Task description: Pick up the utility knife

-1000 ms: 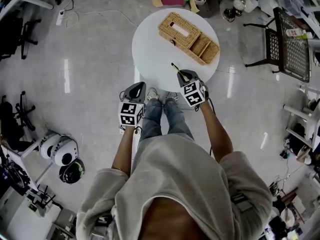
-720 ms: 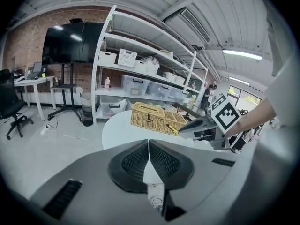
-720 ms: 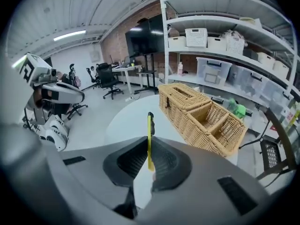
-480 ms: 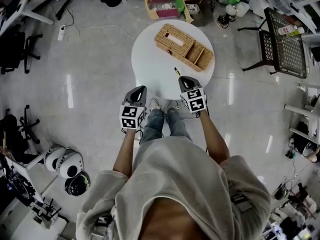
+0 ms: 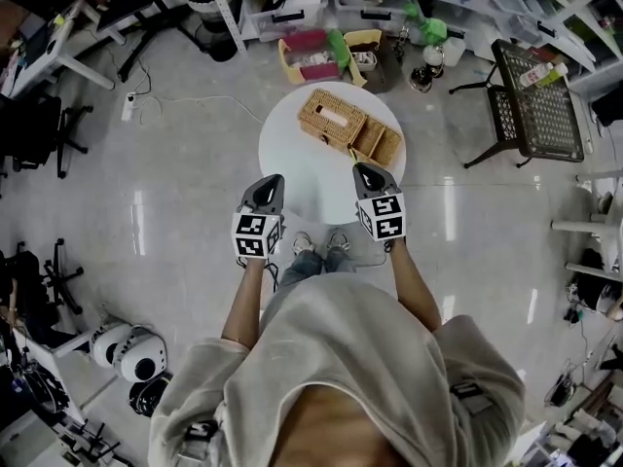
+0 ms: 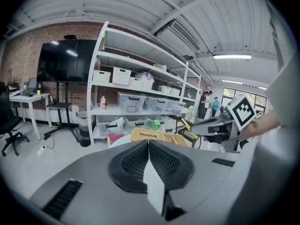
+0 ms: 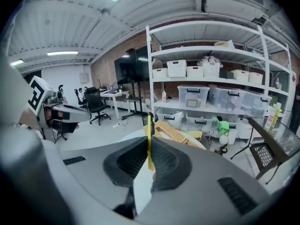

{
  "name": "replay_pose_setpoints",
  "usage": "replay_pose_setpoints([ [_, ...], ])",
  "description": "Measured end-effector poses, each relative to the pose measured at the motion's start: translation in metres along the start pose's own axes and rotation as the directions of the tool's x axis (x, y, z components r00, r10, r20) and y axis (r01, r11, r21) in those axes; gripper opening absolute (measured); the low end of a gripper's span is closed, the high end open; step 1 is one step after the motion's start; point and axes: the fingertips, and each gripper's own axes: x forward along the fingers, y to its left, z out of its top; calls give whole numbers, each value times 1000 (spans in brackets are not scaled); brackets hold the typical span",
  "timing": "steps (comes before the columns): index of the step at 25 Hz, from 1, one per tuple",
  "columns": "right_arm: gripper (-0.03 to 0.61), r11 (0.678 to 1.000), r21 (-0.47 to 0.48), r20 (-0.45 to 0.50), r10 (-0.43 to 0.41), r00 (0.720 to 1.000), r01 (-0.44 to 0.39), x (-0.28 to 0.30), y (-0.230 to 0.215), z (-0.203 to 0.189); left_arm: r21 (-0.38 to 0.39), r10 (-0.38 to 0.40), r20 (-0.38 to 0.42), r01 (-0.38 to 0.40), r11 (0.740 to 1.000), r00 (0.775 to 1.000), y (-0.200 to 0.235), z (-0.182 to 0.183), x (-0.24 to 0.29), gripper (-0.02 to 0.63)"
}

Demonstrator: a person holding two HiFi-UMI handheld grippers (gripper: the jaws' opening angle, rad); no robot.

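From the head view, both my grippers are held out over the near edge of the round white table (image 5: 292, 149). My left gripper (image 5: 273, 181) and my right gripper (image 5: 364, 169) are level with each other and well apart. Each carries a cube printed with black-and-white square markers. A wicker basket (image 5: 347, 125) lies on the far half of the table. On the floor beyond it are a pink bin (image 5: 310, 54) and a yellow bin (image 5: 362, 45), and a black mesh chair (image 5: 533, 105) stands off to the right. I cannot pick out the knife from up here.

In the left gripper view, my left gripper (image 6: 148, 141) has its jaws pressed together with nothing between them. Off to the right my right gripper (image 6: 202, 125) holds the utility knife (image 6: 184, 124), whose yellow and black body sticks out past the jaw tips, up in the air above the table. The wicker basket (image 6: 149, 135) has a strip of print on its front, too small to read. A dark screen (image 6: 65, 60) hangs on the brick wall, beside white shelving (image 6: 140, 86) loaded with bins.

In the right gripper view, my right gripper (image 7: 149, 144) is clamped on the utility knife (image 7: 149, 128), seen edge-on as a thin yellow strip standing upright between the pads, with a black part at its top. My left gripper (image 7: 86, 115) shows at the left, and the wicker basket (image 7: 176, 132) lies just beyond the knife. Labels on the shelf bins are unreadable.
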Motion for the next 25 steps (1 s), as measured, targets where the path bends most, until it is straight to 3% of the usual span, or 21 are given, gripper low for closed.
replay_pose_setpoints([
  [12, 46, 996, -29, 236, -75, 969, 84, -36, -23, 94, 79, 20, 165, -33, 996, 986, 8, 83, 3, 23],
  [25, 44, 994, -41, 269, -84, 960, 99, -49, -25, 106, 89, 25, 201, -44, 995, 979, -2, 97, -1, 23],
])
